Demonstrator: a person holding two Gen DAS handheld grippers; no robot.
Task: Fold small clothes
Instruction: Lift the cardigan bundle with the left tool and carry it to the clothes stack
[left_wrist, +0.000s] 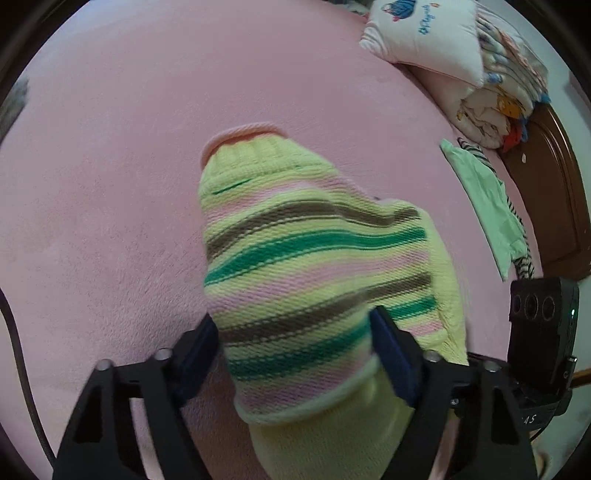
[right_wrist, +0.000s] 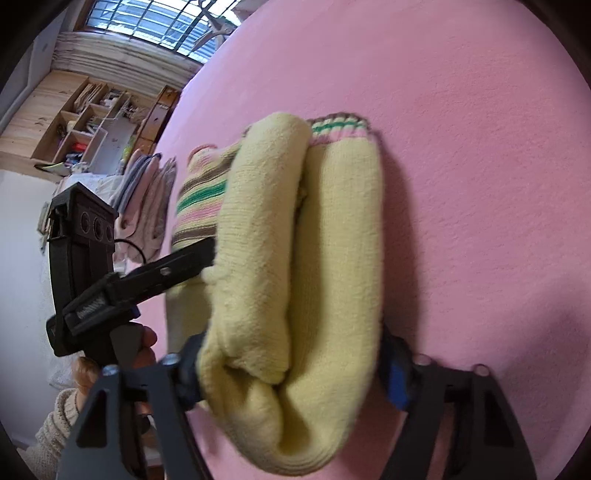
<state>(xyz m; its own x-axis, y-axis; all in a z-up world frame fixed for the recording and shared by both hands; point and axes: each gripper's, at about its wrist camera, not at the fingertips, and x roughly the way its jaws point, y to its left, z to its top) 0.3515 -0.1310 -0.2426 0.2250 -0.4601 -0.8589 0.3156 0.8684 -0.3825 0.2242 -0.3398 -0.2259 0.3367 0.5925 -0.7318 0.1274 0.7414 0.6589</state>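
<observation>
A pink bedspread (left_wrist: 110, 184) fills both views and carries everything else. On it lies a small knitted sweater (left_wrist: 314, 266), pale yellow with green, brown and pink stripes, folded into a thick bundle with its ribbed neck pointing away from the left camera. In the right wrist view the same garment shows as two plain yellow rolls side by side, with a striped cuff at the far end and a striped part off to the left. Beyond it, at the bed's far edge in the left wrist view, sit a heap of folded white bedding (left_wrist: 443, 55), a mint-green garment (left_wrist: 487, 206) lying flat beside a dark wooden headboard (left_wrist: 554, 192). The right wrist view shows wooden shelves (right_wrist: 85, 122) and a stack of folded cloths (right_wrist: 147, 192) past the bed's edge. The left gripper (left_wrist: 295, 343) stands partly open with the striped near end of the sweater between its blue pads, which touch the cloth on both sides. The right gripper (right_wrist: 291, 373) is likewise part-way closed, its pads pressed on either flank of the yellow rolls. A hand (right_wrist: 144, 347) grips the left tool's handle.
</observation>
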